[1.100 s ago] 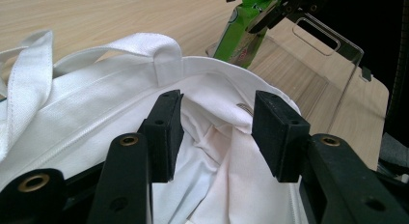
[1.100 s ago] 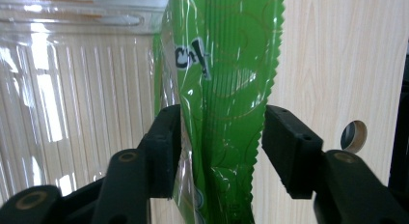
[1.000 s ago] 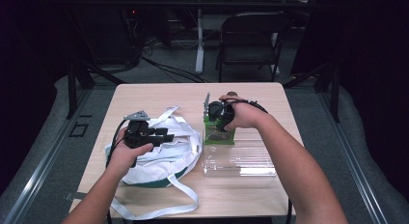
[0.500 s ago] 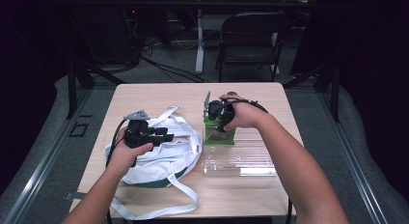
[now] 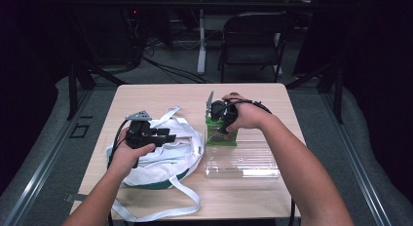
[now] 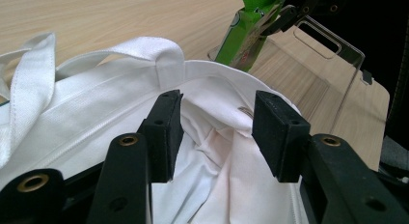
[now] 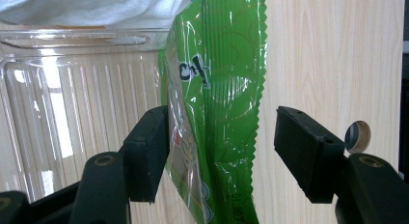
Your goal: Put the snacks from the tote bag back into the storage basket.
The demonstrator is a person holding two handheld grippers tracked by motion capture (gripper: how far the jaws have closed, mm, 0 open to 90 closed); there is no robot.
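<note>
We work at a wood table (image 5: 146, 97). The biggest thing on it is the white cloth bag (image 5: 170, 153), lying on the left w/ its long straps spilled toward the near edge. Next is the clear plastic tray (image 5: 243, 162), near and right of the bag. At the tray's far edge sits the green snack packet (image 5: 220, 136), just right of the bag's mouth. Our left gripper (image 5: 165, 134) is about half open inside the bag's mouth; in the left gripper view one pad (image 6: 166, 132) sits by the rim and the other pad (image 6: 279, 132) is out in the white cloth, spreading it a bit, but we can't tell if it grips any cloth. Our right gripper (image 7: 219, 151) has just been opening wide; the packet is between the jaws, one pad just at its edge, the other well off it, so it's not held. We think the packet goes in the bag next. To do that well: keep the left hand steady so the mouth stays open, close the right jaws on the packet's middle, not the slippery crimped edge, then lift it clear of the tray before moving left.
</note>
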